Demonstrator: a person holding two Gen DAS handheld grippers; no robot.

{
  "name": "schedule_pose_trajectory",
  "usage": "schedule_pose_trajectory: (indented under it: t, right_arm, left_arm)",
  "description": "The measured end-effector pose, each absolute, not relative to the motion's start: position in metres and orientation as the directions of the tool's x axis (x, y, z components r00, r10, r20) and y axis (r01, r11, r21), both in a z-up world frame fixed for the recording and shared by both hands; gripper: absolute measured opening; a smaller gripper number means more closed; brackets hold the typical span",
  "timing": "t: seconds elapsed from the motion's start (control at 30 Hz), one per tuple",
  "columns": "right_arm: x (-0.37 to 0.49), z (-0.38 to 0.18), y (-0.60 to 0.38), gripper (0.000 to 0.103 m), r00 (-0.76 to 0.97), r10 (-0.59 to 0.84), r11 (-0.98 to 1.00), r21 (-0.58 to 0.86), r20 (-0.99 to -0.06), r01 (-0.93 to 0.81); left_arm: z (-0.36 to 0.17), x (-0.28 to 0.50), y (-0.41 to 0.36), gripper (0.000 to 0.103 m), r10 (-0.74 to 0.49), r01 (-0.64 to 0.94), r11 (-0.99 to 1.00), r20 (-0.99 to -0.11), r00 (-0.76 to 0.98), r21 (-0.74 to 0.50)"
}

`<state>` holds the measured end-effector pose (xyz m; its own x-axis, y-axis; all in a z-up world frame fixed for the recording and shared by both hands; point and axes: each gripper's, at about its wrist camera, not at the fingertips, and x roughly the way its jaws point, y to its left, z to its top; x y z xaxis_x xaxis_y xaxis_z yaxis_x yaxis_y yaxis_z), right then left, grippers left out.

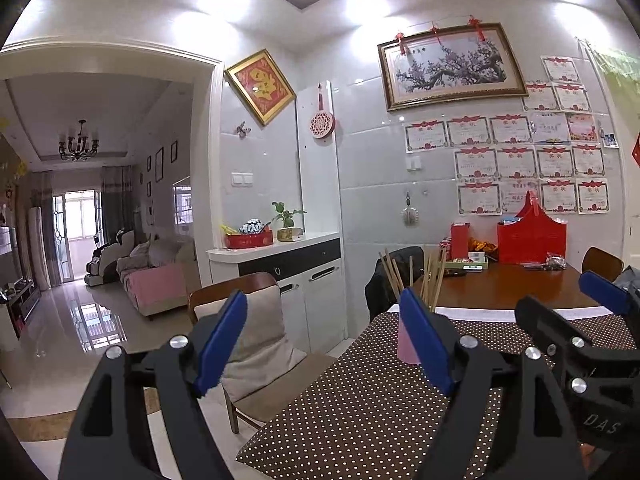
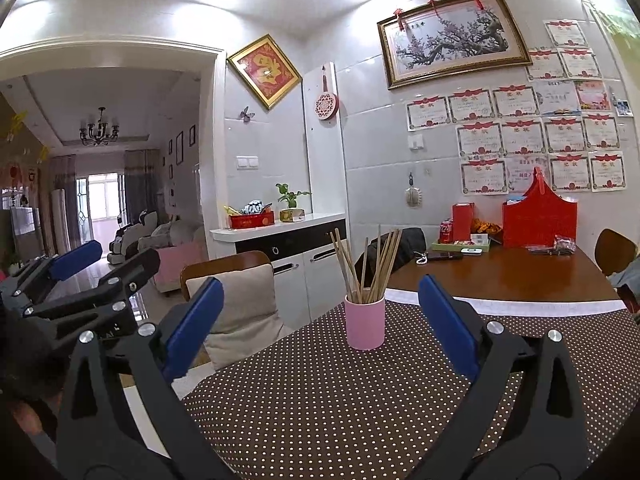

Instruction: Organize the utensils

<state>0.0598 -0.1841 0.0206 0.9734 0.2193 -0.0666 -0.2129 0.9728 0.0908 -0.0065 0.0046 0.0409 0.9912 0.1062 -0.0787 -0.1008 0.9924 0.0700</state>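
A pink cup [image 2: 365, 324] holding several wooden chopsticks [image 2: 368, 264] stands upright on the brown polka-dot cloth [image 2: 320, 400]. My right gripper [image 2: 324, 326] is open and level; the cup is ahead of it, beyond the fingertips, and nothing is between the blue pads [image 2: 196, 328]. In the left wrist view my left gripper [image 1: 324, 340] is also open and empty. Its right finger [image 1: 426, 344] hides most of the pink cup [image 1: 405, 346], with the chopsticks [image 1: 432, 276] rising above. Each gripper shows in the other's view: the right gripper [image 1: 572, 304], the left gripper [image 2: 104, 264].
Beyond the cloth the wooden table [image 2: 500, 276] carries a red bag [image 2: 538, 220], red box, cola can [image 2: 445, 230], tray and phone. A cushioned chair [image 2: 236, 304] stands left of the table, and a jacket-draped chair [image 2: 404, 244] behind it. A white cabinet [image 2: 288, 256] lines the wall.
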Motion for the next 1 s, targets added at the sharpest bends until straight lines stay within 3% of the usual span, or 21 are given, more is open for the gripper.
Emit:
schedule_pose_trajectory:
  t: [1.0]
  right_arm:
    - [0.0596,0.0167,-0.1908,0.096,0.974,0.208,0.974,0.110,-0.087,-0.199]
  left_arm:
    - [0.0380,-0.0091,0.0004,0.077,0.098,-0.092,0.992,-0.080,0.992,0.082]
